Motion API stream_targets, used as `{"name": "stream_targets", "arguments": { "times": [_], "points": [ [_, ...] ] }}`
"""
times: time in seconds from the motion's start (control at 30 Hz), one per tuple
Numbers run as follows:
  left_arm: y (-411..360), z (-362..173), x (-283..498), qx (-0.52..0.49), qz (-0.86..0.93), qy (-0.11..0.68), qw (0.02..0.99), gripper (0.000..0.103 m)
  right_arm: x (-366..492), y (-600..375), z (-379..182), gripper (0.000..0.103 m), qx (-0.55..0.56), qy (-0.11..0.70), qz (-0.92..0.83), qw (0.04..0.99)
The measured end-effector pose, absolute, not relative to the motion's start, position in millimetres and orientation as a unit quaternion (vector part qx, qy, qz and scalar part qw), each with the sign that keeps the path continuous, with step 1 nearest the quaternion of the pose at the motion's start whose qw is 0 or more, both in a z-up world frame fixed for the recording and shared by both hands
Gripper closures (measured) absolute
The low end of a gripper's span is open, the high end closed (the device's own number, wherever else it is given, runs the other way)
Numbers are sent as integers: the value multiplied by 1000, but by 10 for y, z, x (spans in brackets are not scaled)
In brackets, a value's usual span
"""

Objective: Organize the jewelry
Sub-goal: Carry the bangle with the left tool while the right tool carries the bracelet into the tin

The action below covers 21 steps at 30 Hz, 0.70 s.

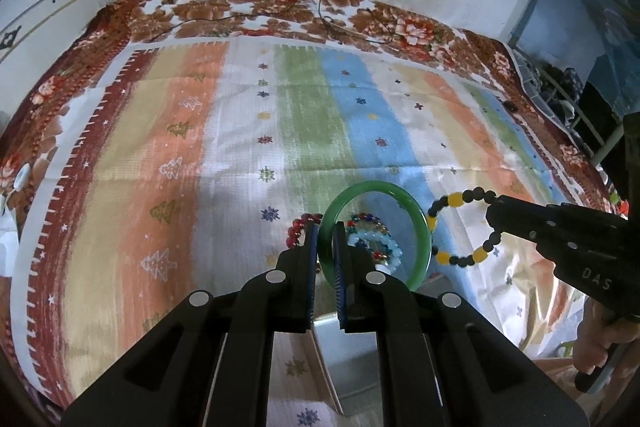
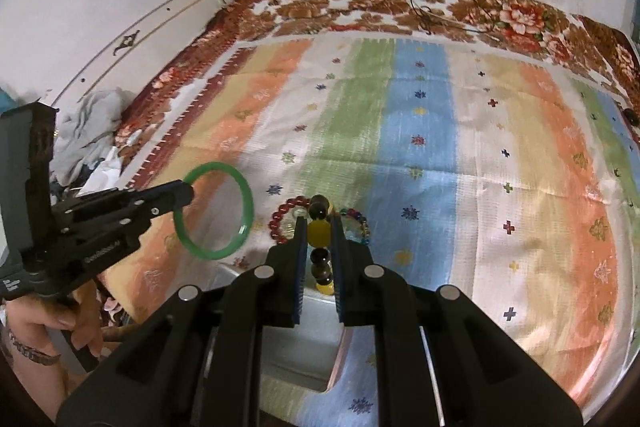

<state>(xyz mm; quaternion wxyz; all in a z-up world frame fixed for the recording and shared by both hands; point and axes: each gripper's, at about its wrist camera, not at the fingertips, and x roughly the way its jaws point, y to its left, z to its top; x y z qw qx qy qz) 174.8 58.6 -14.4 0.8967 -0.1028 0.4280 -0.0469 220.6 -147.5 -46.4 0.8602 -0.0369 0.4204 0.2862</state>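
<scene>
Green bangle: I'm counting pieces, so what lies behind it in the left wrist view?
Through the smooth green bangle show a pale blue bead bracelet and a multicoloured bead bracelet; the left tool covers their near parts.

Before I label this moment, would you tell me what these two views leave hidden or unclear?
- Box, left wrist view: mostly hidden behind the left gripper; its contents cannot be seen.
- Red bead bracelet, right wrist view: its near side is covered by the right gripper.
- Pale blue bracelet, left wrist view: partly behind the green bangle, and it overlaps a multicoloured bracelet.
</scene>
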Motion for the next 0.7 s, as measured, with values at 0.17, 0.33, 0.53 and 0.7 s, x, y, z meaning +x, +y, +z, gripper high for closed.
{"name": "stream_targets", "arguments": {
  "times": [0.17, 0.33, 0.53, 0.7],
  "points": [
    [494, -82, 1562, -96, -57, 419, 901, 95, 2018, -1484, -456, 90, -45, 417, 297, 858],
    [454, -75, 1460, -90, -60, 416, 903, 95, 1873, -1508, -453, 90, -48, 415, 302, 857],
    [401, -98, 1335, -86, -64, 417, 903, 95, 1685, -1535, -436, 90, -52, 412, 314, 854],
    [320, -164, 1287, -77, -66, 424, 900, 95, 1637, -1526, -495, 90, -56, 419, 317, 849]
  ]
}}
